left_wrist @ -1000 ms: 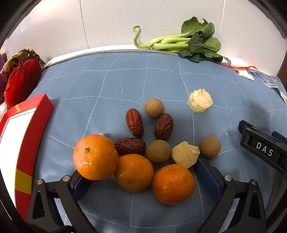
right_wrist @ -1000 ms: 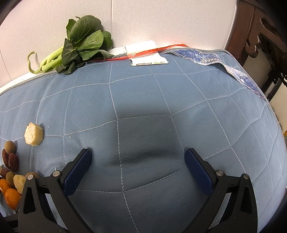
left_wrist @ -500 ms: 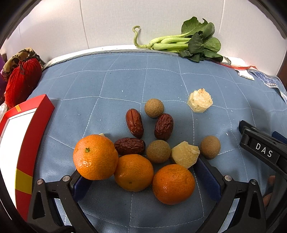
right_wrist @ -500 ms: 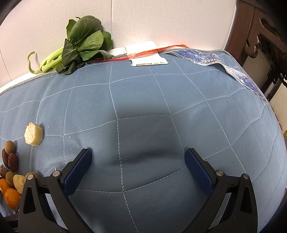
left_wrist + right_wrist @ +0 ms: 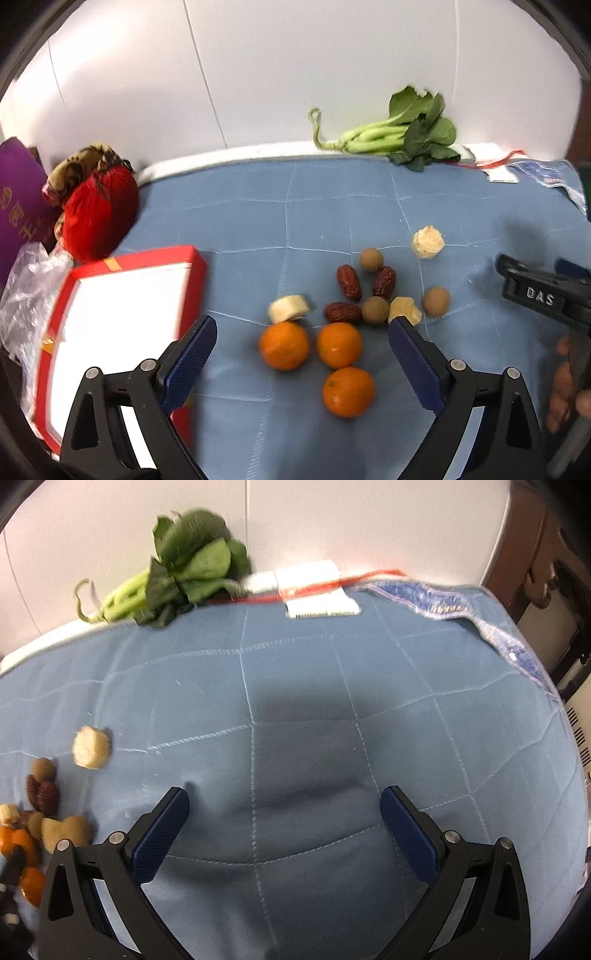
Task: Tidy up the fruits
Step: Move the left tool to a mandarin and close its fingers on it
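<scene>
Three oranges (image 5: pixel 283 345) lie on the blue quilted cloth (image 5: pixel 332 206) in the left wrist view. Behind them are three dark red dates (image 5: pixel 348 282), three brown longans (image 5: pixel 371 260) and pale peeled fruit chunks (image 5: pixel 427 242). My left gripper (image 5: pixel 303 350) is open and empty, raised above and just in front of the oranges. My right gripper (image 5: pixel 284 827) is open and empty over bare cloth, right of the fruit pile (image 5: pixel 40 812); its black body (image 5: pixel 543 295) shows at the right edge of the left view.
A red box with a white inside (image 5: pixel 122 295) lies left of the fruit. A red cloth bag (image 5: pixel 98 210) and purple box (image 5: pixel 18 206) sit behind it. Green bok choy (image 5: pixel 399 129) lies against the white back wall. Plastic packets (image 5: pixel 461 605) lie at the back right.
My left gripper has lifted and pulled back to the left, so the fruit looks smaller and the red box is more in view. My right gripper has risen slightly. The fruit has not moved.
</scene>
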The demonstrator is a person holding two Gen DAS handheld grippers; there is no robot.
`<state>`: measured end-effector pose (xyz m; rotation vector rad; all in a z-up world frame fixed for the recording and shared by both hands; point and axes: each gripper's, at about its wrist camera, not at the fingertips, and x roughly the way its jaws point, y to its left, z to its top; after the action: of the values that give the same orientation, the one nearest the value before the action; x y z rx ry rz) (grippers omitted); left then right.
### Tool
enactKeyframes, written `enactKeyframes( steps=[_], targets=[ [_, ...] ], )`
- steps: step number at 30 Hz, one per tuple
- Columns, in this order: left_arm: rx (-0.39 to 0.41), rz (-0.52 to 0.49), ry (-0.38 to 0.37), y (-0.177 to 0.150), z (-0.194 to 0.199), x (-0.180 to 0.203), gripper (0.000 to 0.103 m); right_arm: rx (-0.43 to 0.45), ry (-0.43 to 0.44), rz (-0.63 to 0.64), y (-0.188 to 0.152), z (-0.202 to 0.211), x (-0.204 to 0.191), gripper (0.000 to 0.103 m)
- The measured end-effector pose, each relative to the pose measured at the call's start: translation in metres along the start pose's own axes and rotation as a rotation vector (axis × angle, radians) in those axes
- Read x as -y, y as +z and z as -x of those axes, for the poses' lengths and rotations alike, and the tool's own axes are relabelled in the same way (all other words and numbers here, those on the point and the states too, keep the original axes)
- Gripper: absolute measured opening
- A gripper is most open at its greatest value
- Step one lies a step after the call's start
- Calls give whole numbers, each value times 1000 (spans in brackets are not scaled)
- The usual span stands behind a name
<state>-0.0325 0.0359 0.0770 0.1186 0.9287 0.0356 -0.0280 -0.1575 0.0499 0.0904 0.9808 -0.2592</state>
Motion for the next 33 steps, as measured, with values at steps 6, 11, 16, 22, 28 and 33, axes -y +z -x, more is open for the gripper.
enactKeyframes(
  steps=[6,11,16,22,28,33],
  targets=[
    [-8,9,57,-17,11,-47,95,29,125,128,1,35,-40,103],
    [-64,-58,-54,-24,1,-50,94,-49,175,159,2,27,-63,103],
    [-92,-118,-90,-22,-8,-41,83,-113,258,178,-3,25,-68,103],
    [-111,-153,-127,-12,-20,-30,77,-197,401,135,1,27,-54,103],
    [-131,-200,-181,-1,-35,-9,68,-226,425,74,3,26,-33,103],
    [-159,-195,-192,1,-47,-8,66,-241,434,65,3,28,-30,103]
  ],
)
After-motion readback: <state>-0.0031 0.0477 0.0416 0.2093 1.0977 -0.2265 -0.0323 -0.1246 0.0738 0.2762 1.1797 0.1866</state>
